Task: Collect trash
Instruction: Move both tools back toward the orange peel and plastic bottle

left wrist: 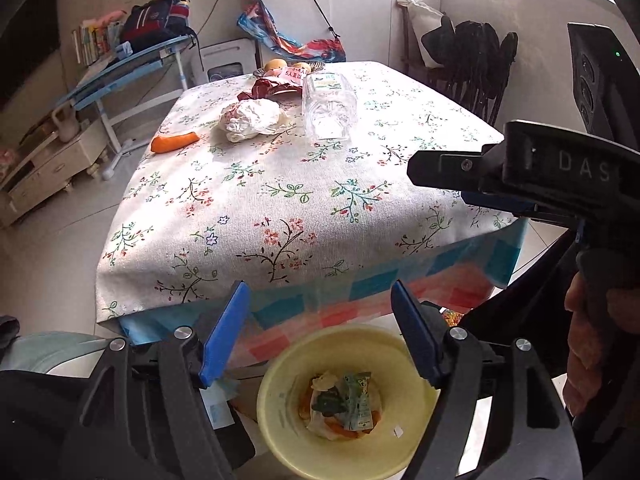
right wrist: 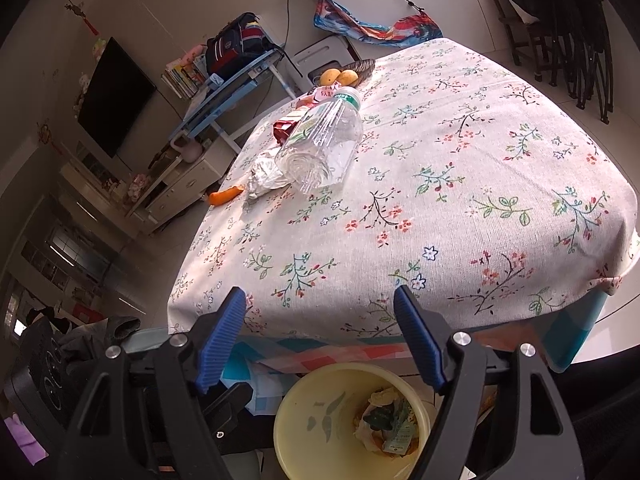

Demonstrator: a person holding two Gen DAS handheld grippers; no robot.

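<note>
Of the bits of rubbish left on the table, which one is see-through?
The plastic bottle, lying on its side. You can see the tablecloth through it, while the crumpled white wrapper, the carrot piece and the red packet are opaque.

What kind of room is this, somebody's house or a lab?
Most likely a lived-in family home, a living and dining room. A dining table under a floral tablecloth holds food scraps, a flat-screen television hangs on the wall, and a school backpack sits on a child's study desk.
</note>
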